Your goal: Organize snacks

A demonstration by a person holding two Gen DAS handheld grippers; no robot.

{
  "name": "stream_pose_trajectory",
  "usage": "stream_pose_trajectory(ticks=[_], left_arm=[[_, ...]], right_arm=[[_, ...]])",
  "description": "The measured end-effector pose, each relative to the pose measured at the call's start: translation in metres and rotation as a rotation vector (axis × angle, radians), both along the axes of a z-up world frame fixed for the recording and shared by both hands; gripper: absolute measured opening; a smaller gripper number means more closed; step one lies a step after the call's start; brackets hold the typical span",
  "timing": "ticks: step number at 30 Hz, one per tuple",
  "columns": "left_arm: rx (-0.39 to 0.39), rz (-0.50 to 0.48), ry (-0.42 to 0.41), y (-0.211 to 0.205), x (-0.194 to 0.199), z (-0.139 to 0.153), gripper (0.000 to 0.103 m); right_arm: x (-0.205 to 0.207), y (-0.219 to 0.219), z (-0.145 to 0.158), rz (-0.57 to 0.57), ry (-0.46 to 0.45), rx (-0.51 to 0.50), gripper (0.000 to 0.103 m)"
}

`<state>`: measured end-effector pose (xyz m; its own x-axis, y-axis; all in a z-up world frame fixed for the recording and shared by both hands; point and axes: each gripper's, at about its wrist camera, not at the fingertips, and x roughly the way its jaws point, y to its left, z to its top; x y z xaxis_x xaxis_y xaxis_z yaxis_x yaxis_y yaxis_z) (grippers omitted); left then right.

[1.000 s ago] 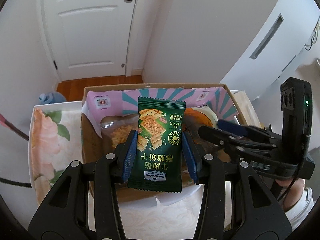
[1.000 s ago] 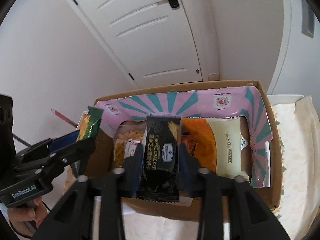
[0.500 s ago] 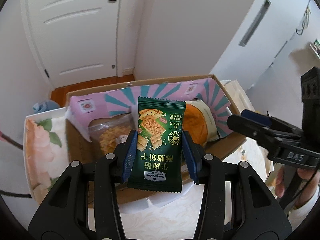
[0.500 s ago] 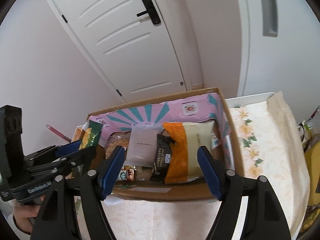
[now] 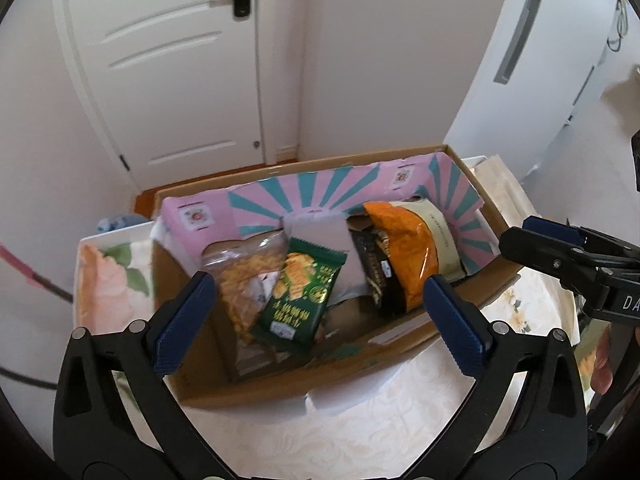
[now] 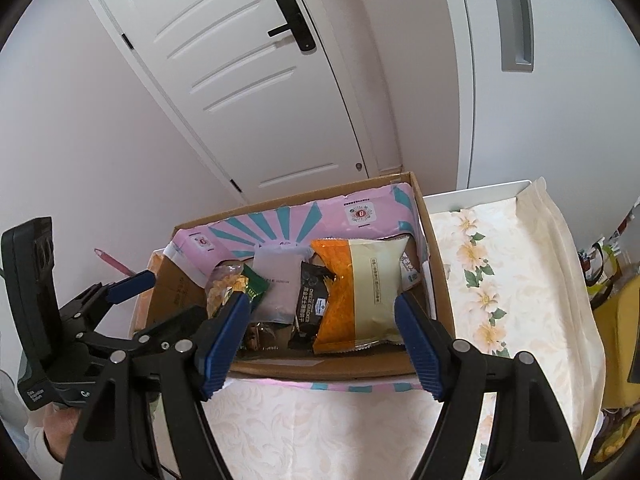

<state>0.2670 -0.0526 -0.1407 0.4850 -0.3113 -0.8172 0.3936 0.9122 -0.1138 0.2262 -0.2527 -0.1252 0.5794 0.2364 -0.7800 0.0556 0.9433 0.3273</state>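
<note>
A cardboard box (image 5: 404, 334) with a pink and teal lining holds several snacks. A green cracker packet (image 5: 301, 299) leans inside it against a clear bag of yellow snacks (image 5: 244, 280). A black cheese cracker packet (image 6: 310, 304) and an orange and cream bag (image 6: 360, 300) stand further right. My left gripper (image 5: 320, 324) is open and empty, just in front of the box. My right gripper (image 6: 320, 340) is open and empty at the box's near wall.
The box (image 6: 438, 276) stands on a floral tablecloth (image 6: 520, 288). A white door (image 5: 168, 64) and wall are behind it. Yellow items (image 6: 616, 320) sit at the far right. The right gripper also shows in the left wrist view (image 5: 568, 248).
My left gripper opened and let go of the green packet, which now rests in the box. My right gripper released the black packet earlier and stays open, drawn back.
</note>
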Motion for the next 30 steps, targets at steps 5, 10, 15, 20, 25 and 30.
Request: stream_pose_trajectory(ticks=[5,10,15,20,25,30], left_arm=[[0.004,0.065,-0.055,0.007,-0.019,0.025,0.103],[0.011,0.110,-0.157,0.008,-0.053,0.065,0.103],[-0.013,0.179,-0.269,0.011,-0.096,0.111,0.103],[-0.044,0.236,-0.344,0.018,-0.136,0.145,0.103],[-0.049,0.266,-0.384,0.028,-0.165,0.162,0.103],[-0.054,0.282,-0.380,0.040,-0.178,0.161,0.103]], right_arm=[[-0.009,0.001,0.009,0.046,-0.024,-0.011,0.070],[-0.025,-0.001,0.032,0.088,-0.076,-0.053,0.070],[-0.052,-0.003,0.065,0.112,-0.152,-0.111,0.070],[-0.085,-0.001,0.101,0.105,-0.244,-0.175,0.070],[-0.112,0.001,0.126,0.058,-0.302,-0.200,0.081],[-0.136,0.012,0.139,0.019,-0.357,-0.256,0.101]])
